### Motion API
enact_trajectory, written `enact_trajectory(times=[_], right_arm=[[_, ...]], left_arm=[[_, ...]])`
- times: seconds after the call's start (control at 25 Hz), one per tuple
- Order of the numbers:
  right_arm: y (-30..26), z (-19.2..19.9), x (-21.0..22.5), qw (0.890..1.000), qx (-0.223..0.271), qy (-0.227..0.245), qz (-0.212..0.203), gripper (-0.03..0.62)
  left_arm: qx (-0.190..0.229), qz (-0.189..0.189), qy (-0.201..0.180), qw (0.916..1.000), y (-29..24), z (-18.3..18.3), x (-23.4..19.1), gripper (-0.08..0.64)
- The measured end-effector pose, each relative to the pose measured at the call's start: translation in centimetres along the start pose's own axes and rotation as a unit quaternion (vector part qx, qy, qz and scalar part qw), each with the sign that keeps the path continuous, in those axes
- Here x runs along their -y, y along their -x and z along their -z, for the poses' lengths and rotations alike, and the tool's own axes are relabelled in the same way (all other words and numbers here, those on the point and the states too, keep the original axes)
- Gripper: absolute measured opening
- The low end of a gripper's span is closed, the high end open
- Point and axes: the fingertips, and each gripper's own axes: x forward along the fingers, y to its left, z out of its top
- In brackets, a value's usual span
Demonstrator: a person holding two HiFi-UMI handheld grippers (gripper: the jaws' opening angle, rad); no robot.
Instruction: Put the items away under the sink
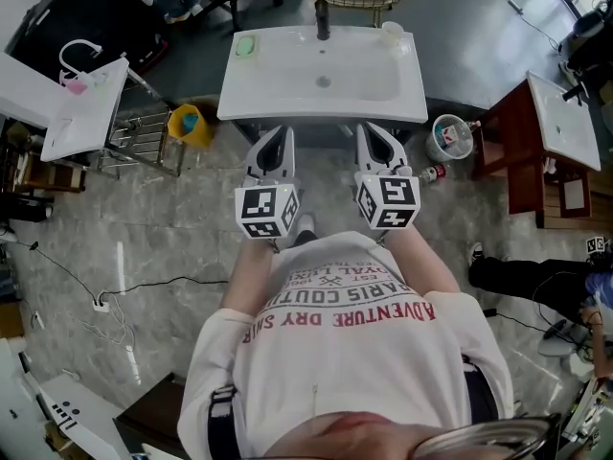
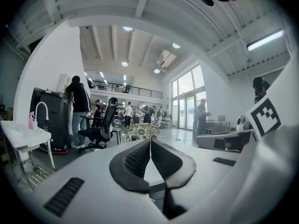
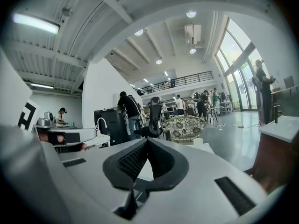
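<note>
The left gripper's (image 1: 280, 137) jaws meet on nothing. Beyond its fingers a pale green rectangular block (image 1: 245, 45) sits on the white ceramic sink (image 1: 268, 96). It is probably light and slippery, best pinched across its sides. The right gripper (image 1: 372, 134) is likewise closed and empty, with a small white cup (image 1: 391, 33) ahead.

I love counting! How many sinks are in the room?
3: the middle sink straight ahead, the left sink, and the right sink on a brown cabinet. More may be hidden.

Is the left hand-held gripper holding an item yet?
No, the left hand-held gripper has its jaws closed tip to tip with nothing between them.
</note>
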Motion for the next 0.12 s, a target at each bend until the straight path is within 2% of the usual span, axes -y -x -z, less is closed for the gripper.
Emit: enact_trajectory(times=[0.12], right_arm=[[-0.08,0.06,0.11,1.0,-0.003,0.007,-0.001,0.025]], left_arm=[[-0.002,-0.004,0.002,1.0,-0.16,0.14,0.01,0.028]])
